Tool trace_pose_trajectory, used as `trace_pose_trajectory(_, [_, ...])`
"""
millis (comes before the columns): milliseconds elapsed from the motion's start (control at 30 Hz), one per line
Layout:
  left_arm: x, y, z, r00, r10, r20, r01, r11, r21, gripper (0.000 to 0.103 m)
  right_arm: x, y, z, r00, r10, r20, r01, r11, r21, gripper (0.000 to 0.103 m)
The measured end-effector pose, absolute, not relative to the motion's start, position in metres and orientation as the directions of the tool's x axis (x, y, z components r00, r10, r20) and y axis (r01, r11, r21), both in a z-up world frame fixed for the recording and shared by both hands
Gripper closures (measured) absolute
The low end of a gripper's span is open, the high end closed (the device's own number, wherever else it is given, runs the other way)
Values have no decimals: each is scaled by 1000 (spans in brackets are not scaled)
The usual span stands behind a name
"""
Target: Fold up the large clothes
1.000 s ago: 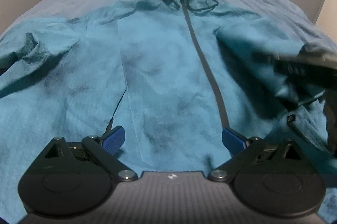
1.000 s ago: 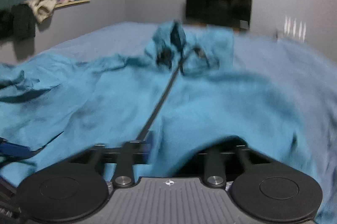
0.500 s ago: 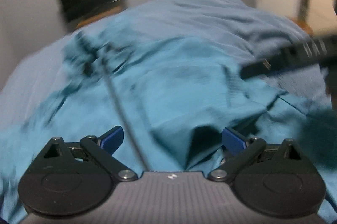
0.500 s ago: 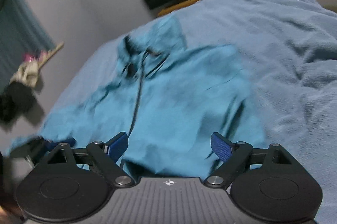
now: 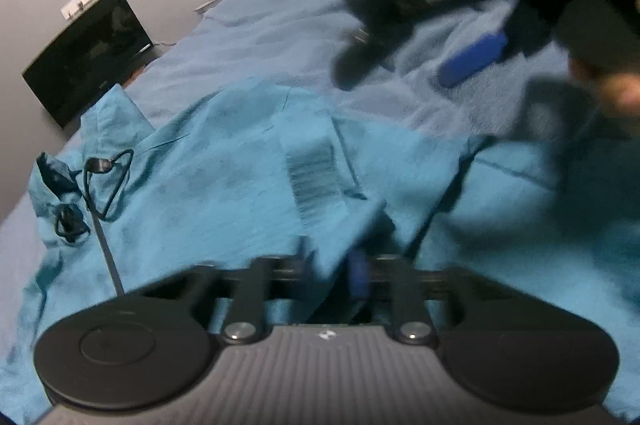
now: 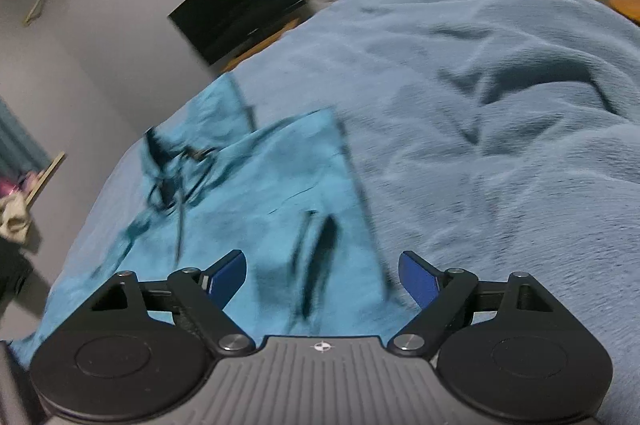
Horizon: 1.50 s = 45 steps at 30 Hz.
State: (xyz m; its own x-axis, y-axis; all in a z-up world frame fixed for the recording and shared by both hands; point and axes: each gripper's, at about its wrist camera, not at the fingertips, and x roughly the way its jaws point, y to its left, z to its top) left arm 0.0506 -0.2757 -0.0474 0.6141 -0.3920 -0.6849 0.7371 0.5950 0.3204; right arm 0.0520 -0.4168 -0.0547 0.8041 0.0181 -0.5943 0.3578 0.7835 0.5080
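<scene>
At bottom centre of the left view, the left claw [image 5: 332,265] has just closed, clenched on a fold of the jacket [image 5: 224,185]. Right claw [image 6: 322,275] gapes, released, over the jacket's edge. Jacket lies mid-left on the bed [image 6: 500,105]; TV [image 6: 240,13] upper left.
</scene>
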Motion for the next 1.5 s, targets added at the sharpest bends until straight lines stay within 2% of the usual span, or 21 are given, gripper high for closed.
trace_pose_trajectory(67, [50,-262,-36,642,-430,-634,718,627,302,92,51,-426,-60,802,-11,-597,391,765,512,18])
trace_pose_trajectory(167, [54,-231,-10,710,-410,-572,635,724,269,97,48,-435,-65,811,-19,-585,404,742,535,18])
trace_pose_trajectory(300, [70,-167,18,769,-362,-526,512,842,170,97,50,-431,-68,806,-12,-592,388,766,512,18])
trace_pose_trajectory(433, [82,-95,37,821,-259,-509,374,918,135,98,53,-420,-64,804,-16,-594,361,807,467,18])
trace_pose_trajectory(533, [91,-45,29,818,-177,-547,270,958,94,98,56,-411,-62,803,-16,-596,344,830,440,18])
trace_pose_trajectory(633, [100,-7,-3,776,-96,-624,173,983,63,98,59,-401,-61,797,-9,-604,322,852,412,19])
trace_pose_trajectory(800, [118,28,-53,647,-90,-757,55,996,-71,95,60,-394,-65,785,-14,-619,318,867,384,19])
trace_pose_trajectory(833, [122,29,-54,635,-86,-768,41,996,-78,92,60,-394,-65,782,-15,-624,320,867,381,19])
trace_pose_trajectory(900, [128,30,-52,636,-94,-766,42,995,-87,78,60,-394,-69,775,-16,-632,324,868,376,19])
trace_pose_trajectory(933, [128,30,-51,642,-95,-761,45,995,-86,56,60,-393,-70,772,-17,-635,325,869,373,19])
trace_pose_trajectory(967, [129,29,-52,650,-92,-755,45,996,-82,37,61,-393,-70,770,-17,-638,325,870,370,19])
trace_pose_trajectory(1000, [131,27,-51,657,-98,-748,48,995,-88,33,61,-392,-71,769,-19,-639,325,872,365,19])
trace_pose_trajectory(1100, [143,30,-53,621,-129,-773,46,991,-128,32,64,-387,-73,765,-27,-643,317,886,339,19])
trace_pose_trajectory(1133, [146,32,-54,610,-131,-782,38,990,-136,38,65,-385,-75,762,-32,-646,313,892,326,19])
trace_pose_trajectory(1167, [150,34,-56,604,-127,-787,27,990,-139,58,65,-383,-76,759,-36,-650,311,897,314,19])
trace_pose_trajectory(1200, [153,36,-57,602,-119,-790,18,991,-136,66,66,-381,-77,755,-38,-654,308,902,303,20])
trace_pose_trajectory(1233, [150,39,-54,613,-117,-782,13,990,-138,88,66,-378,-77,754,-40,-655,304,906,295,20])
trace_pose_trajectory(1267, [149,38,-48,643,-83,-761,3,994,-105,97,66,-377,-77,755,-42,-654,299,910,288,20])
trace_pose_trajectory(1400, [142,44,-15,776,-13,-630,-29,998,-56,99,63,-370,-71,775,-91,-626,289,931,222,20])
trace_pose_trajectory(1433, [142,44,-13,786,16,-619,-37,999,-20,99,64,-368,-70,778,-104,-619,288,936,204,20])
trace_pose_trajectory(1500, [147,39,-21,757,48,-652,-21,999,50,99,67,-367,-73,770,-123,-626,294,939,177,20])
